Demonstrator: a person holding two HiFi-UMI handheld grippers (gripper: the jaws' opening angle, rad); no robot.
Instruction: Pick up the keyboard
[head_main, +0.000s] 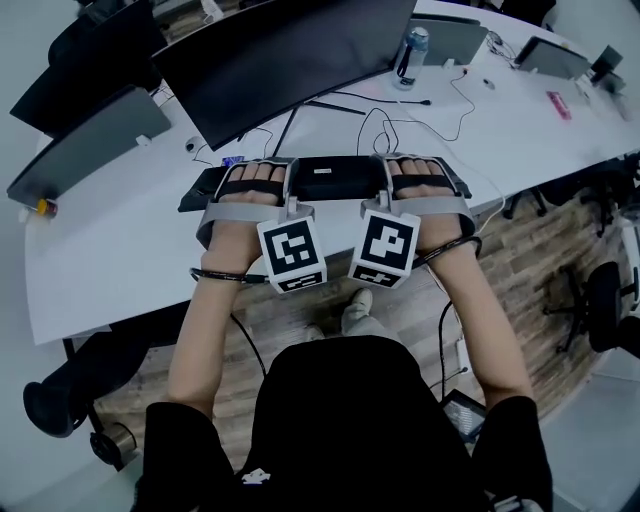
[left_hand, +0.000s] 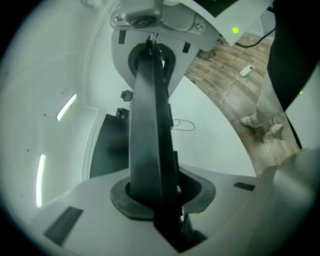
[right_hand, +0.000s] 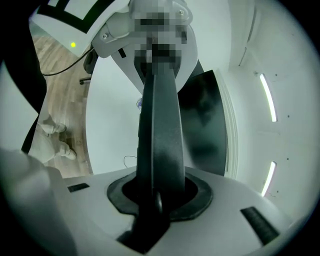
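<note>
White tabletop (head_main: 120, 270) spread across upper frame; dark monitor (head_main: 280, 60) set at upper centre. Black keyboard (head_main: 335, 178) held level at frame centre, over near tabletop edge, apparently lifted clear. Left tool (head_main: 248, 188) clamped on keyboard's left end, right tool (head_main: 425, 185) on right end. Keyboard judged light, stiff, long, smooth plastic; slip risked if tilted. Short ends judged best hold.

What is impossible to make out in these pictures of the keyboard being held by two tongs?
Keys of the keyboard: head view, too dark, and the left tongs and right tongs cover both ends.
Top face of the keyboard: both gripper views show it only edge-on.
Label of the bottle: head view, too small.
Top of the large monitor: head view, cut off by the upper edge.
</note>
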